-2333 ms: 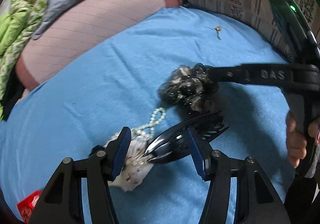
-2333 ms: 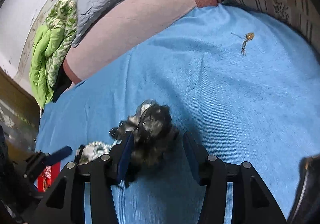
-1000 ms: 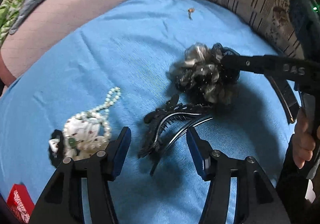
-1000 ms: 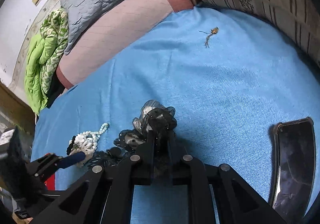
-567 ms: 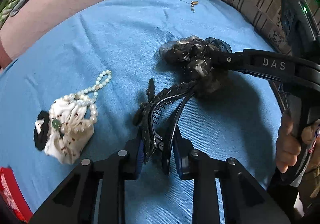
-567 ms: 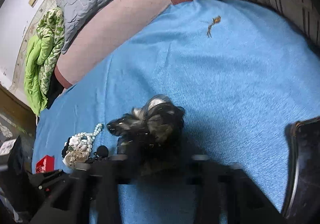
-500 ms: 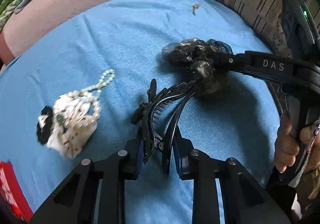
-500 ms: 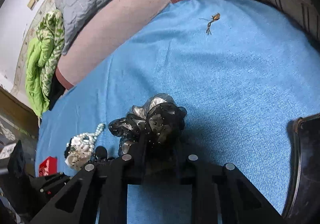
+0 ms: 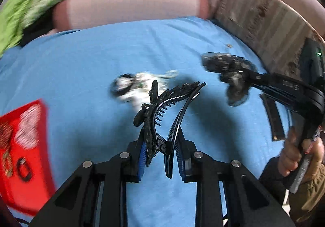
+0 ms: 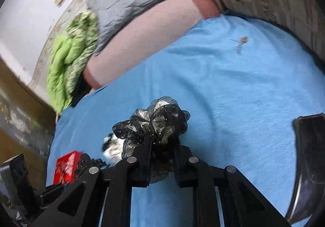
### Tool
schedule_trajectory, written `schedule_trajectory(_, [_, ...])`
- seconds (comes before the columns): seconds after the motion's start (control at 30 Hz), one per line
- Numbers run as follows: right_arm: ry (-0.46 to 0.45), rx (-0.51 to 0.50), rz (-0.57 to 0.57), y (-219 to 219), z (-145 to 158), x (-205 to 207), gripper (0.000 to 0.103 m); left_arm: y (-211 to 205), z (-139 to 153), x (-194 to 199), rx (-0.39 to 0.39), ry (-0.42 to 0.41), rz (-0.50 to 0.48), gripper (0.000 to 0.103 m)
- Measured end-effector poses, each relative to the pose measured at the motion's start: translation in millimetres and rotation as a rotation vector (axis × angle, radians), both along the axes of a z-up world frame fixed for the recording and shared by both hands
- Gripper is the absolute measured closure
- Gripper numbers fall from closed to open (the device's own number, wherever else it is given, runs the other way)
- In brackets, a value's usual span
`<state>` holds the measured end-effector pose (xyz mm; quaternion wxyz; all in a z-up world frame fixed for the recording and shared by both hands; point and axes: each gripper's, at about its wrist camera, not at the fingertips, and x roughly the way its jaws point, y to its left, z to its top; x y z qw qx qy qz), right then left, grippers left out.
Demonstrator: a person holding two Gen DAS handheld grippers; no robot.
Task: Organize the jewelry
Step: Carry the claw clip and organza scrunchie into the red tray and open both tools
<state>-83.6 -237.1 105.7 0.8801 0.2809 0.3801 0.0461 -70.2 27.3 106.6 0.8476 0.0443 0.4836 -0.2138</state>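
A black toothed plastic hair claw [image 9: 162, 109] is gripped in the left gripper's [image 9: 160, 158] jaws, a black-and-silver ruffled scrunchie [image 10: 156, 125] in the right gripper's [image 10: 160, 164], both above the blue bedsheet [image 9: 81, 64]. A pearl-and-fabric piece [image 9: 138, 87] farther off and a small trinket [image 10: 241, 41] at the far right lie unsorted.

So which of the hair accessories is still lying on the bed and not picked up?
The white scrunchie with the pearl strand. The black hair claw clip is in the left hand-held gripper, and the black-and-silver scrunchie in the right.

A black hair claw [image 9: 162, 109] and black-and-silver scrunchie [image 10: 156, 125] (bead-dotted) show against the plain blue sheet [image 10: 233, 89].
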Motion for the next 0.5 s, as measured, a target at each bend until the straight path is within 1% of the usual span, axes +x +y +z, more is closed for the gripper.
schedule_trajectory(0.2, [-0.032,-0.043,0.162,75,28,4,0.084,89,4,-2,0.045,-0.015,0.214,0.078])
schedule_trajectory(0.23, [-0.036,-0.048,0.199,93,32,5,0.084,103,4,-2,0.056,-0.017,0.250,0.078])
schedule_trajectory(0.3, [-0.039,-0.058,0.247,119,34,7,0.084,137,5,-6,0.073,-0.023,0.328,0.078])
schedule_trajectory(0.5, [-0.034,-0.096,0.426,214,32,9,0.084,221,-1,-17,0.101,-0.006,0.507,0.078])
